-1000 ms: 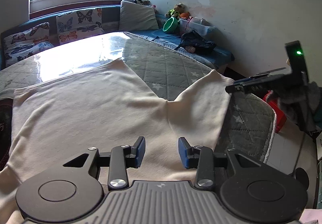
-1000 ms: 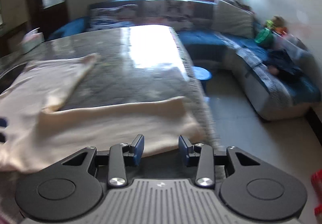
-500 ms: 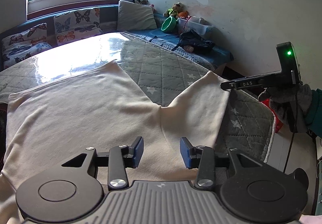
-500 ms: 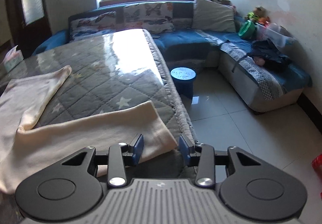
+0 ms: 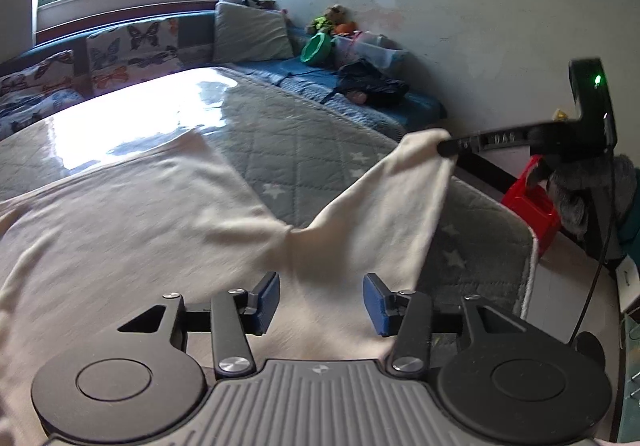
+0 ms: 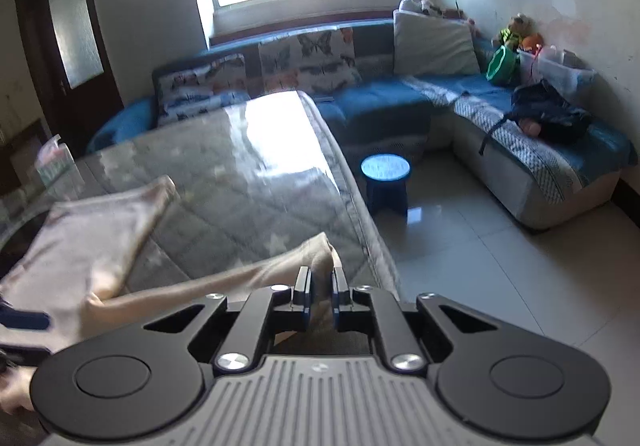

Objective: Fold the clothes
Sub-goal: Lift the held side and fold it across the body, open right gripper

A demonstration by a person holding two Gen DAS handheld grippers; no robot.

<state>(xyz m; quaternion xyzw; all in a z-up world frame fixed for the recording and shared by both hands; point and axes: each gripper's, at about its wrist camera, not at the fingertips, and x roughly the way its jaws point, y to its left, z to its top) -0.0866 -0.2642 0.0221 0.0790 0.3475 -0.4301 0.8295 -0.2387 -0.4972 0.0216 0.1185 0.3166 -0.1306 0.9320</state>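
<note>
A cream garment lies spread on the grey quilted table. Its right sleeve is lifted off the table at its end. My right gripper is shut on that sleeve end; in the left wrist view the right gripper comes in from the right edge and pinches the cloth. My left gripper stands open low over the garment's near part, with cloth below its blue pads and nothing between them. The other sleeve lies flat at the left.
The table's right edge drops to a tiled floor. A blue stool stands beside the table. A blue corner sofa with cushions, toys and a dark bag lines the wall. A red object sits by the table's corner.
My right gripper has closed on the end of the right sleeve and raised it off the table. The left gripper has stayed open over the garment.
</note>
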